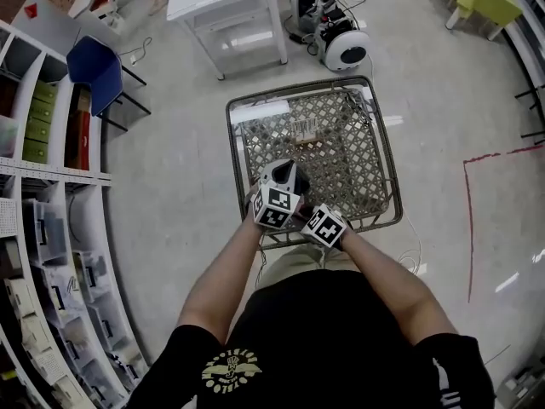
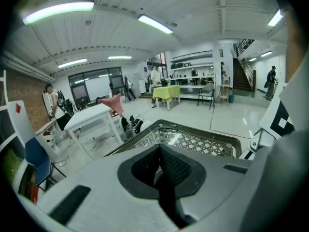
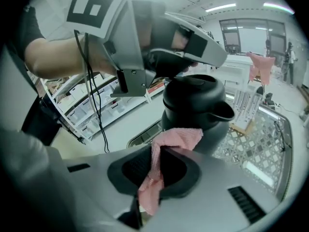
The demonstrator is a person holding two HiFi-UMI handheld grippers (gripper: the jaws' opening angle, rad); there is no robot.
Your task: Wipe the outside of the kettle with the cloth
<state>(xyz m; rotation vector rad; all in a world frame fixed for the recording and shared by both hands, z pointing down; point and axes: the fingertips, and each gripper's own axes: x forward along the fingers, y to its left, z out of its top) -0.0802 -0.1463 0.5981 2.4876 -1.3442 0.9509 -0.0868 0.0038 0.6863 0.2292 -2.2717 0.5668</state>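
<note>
While our left gripper (image 2: 161, 151) clamps the kettle (image 3: 193, 98), our right gripper (image 3: 157, 153), pinching the cloth (image 3: 176, 139) against it, must next sweep around.

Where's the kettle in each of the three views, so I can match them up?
Head view: kettle at centre, over the wire basket's near edge.
Left gripper view: not recognisable, only something dark between the jaws.
Right gripper view: kettle at centre, just beyond the jaws, pink cloth against it.
Shared landmark: the wire basket, in all three.
</note>
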